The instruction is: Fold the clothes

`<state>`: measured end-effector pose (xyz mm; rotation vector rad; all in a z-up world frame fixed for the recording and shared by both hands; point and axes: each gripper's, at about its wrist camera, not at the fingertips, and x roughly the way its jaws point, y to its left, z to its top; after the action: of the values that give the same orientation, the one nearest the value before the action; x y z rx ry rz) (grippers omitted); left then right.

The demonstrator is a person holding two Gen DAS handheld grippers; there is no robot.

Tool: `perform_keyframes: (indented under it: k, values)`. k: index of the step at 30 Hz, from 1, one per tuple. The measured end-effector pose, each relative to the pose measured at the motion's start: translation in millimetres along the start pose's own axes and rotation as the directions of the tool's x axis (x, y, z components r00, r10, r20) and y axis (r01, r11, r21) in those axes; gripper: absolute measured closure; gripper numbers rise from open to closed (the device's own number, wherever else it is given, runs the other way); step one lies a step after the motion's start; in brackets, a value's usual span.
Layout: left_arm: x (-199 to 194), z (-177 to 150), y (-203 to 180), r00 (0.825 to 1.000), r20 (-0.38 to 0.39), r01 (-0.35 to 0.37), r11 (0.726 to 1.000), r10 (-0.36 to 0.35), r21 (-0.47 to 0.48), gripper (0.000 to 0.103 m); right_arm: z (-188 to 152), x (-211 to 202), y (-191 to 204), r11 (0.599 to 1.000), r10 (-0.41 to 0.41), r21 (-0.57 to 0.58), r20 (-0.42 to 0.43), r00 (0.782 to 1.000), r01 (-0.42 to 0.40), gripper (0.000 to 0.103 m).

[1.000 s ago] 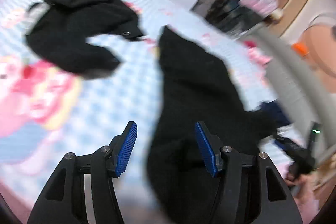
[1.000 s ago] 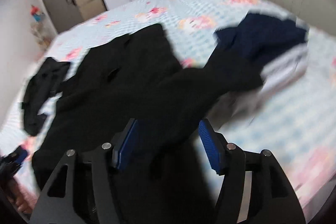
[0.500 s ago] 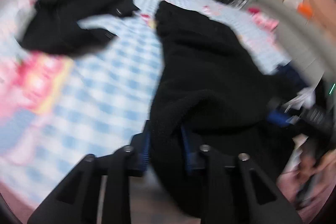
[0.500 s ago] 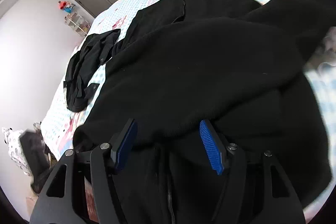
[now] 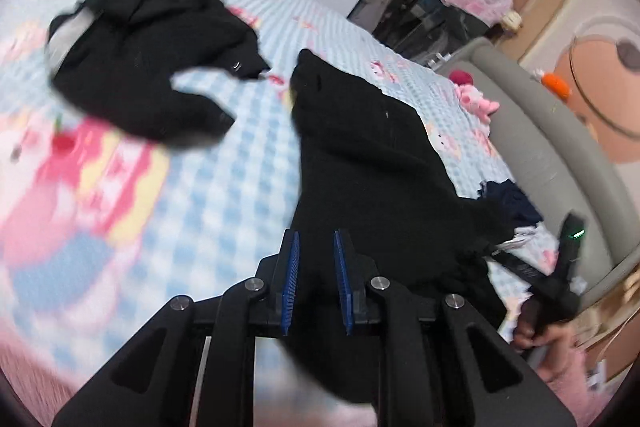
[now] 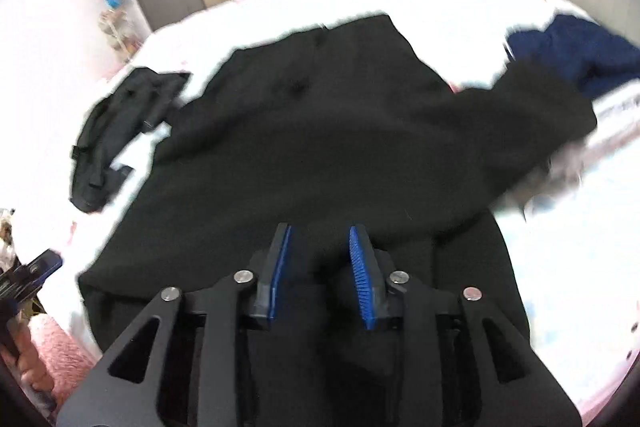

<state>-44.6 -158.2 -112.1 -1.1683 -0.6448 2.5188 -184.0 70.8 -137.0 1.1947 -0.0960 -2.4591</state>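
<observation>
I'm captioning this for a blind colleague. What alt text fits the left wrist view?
The left tool has just closed on the near edge of a large black garment spread across a blue checked bed sheet. A smaller black garment lies crumpled farther back, and the right tool is at the right edge.

- Big black garment [image 5: 372, 167]: its near hem drops behind the left gripper [image 5: 316, 283] and off the bottom edge.
- Bedsheet [image 5: 224, 187] print smears into pink and yellow blur at left.
- Right wrist view: bedsheet glare wipes out the pattern; the navy garment [image 6: 580, 55] is cut by the right rim.
- Person's hand [image 5: 536, 331] is half lost at the edge.
</observation>
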Motion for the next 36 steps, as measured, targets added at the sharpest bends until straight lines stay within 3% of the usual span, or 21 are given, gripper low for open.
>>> perform_keyframes:
  k: [2, 4, 5, 8, 10, 13, 15, 17, 18, 22, 26, 28, 30, 31, 32, 34, 36]
  values:
    - [24, 4, -8, 0.999, -0.034, -0.007, 0.999, 0.009, 0.041, 0.084, 6, 1, 9, 0.998, 0.058, -0.017, 0.020, 0.998, -0.057, 0.059]
    - [54, -6, -11, 0.989, -0.136, -0.050, 0.997, 0.059, 0.065, 0.084, 5, 22, 19, 0.996, 0.082, -0.033, -0.041, 0.996, -0.084, 0.058]
    - [65, -15, -9, 0.973, -0.186, -0.119, 0.988, 0.136, 0.100, 0.082, 3, 34, 23, 0.995, 0.084, -0.042, -0.083, 0.993, -0.087, 0.059]
    - [59, -30, 6, 0.947, -0.199, -0.226, 0.964, 0.251, 0.139, 0.079, -13, 53, 18, 0.997, -0.002, -0.072, -0.165, 0.986, -0.010, 0.066]
    - [47, -32, 16, 0.955, -0.196, -0.212, 0.974, 0.224, 0.081, 0.077, -19, 43, 13, 0.995, -0.044, -0.101, -0.167, 0.985, 0.027, 0.071]
    - [26, -20, 11, 0.971, -0.146, -0.189, 0.982, 0.191, 0.028, 0.077, -17, 20, 10, 0.992, -0.040, -0.125, -0.152, 0.988, 0.021, 0.069]
    - [23, -1, -6, 0.979, -0.098, -0.173, 0.981, 0.181, 0.083, 0.079, -6, 3, 4, 0.991, -0.029, -0.136, -0.085, 0.996, 0.017, 0.065]
    - [27, 20, -25, 0.984, -0.077, -0.148, 0.979, 0.160, 0.143, 0.079, 8, -13, -9, 0.988, -0.089, -0.127, -0.011, 0.996, 0.087, 0.054]
    - [35, 29, -35, 0.982, -0.075, -0.153, 0.969, 0.170, 0.194, 0.078, 13, -21, -18, 0.988, -0.110, -0.110, 0.016, 0.994, 0.111, 0.054]
    - [87, 67, -72, 0.982, -0.094, -0.119, 0.925, 0.163, 0.361, 0.074, 37, -13, -25, 0.991, -0.053, -0.119, 0.031, 0.998, 0.056, 0.052]
    - [141, 85, -79, 0.974, -0.214, -0.007, 0.954, 0.074, 0.300, 0.074, 58, 31, -18, 0.990, -0.049, -0.136, -0.020, 0.999, 0.046, 0.051]
    - [160, 84, -86, 0.973, -0.225, 0.017, 0.950, 0.056, 0.312, 0.074, 56, 58, -20, 0.991, -0.061, -0.126, -0.071, 0.996, 0.052, 0.051]
    - [166, 87, -79, 0.971, -0.206, -0.048, 0.945, 0.121, 0.325, 0.074, 53, 77, -20, 0.988, -0.079, -0.138, -0.098, 0.992, 0.065, 0.052]
    - [171, 91, -72, 0.966, -0.204, -0.085, 0.942, 0.158, 0.325, 0.086, 51, 82, -20, 0.985, -0.090, -0.155, -0.098, 0.991, 0.075, 0.054]
    - [173, 99, -58, 0.963, -0.219, -0.094, 0.956, 0.159, 0.279, 0.100, 49, 87, -20, 0.981, -0.102, -0.173, -0.097, 0.990, 0.084, 0.058]
    - [168, 110, -32, 0.964, -0.252, -0.048, 0.986, 0.088, 0.160, 0.100, 50, 87, -29, 0.979, -0.121, -0.173, -0.086, 0.989, 0.105, 0.068]
    - [155, 114, -22, 0.968, -0.250, -0.016, 0.997, 0.034, 0.074, 0.100, 54, 71, -44, 0.988, -0.103, -0.124, -0.040, 0.994, 0.098, 0.069]
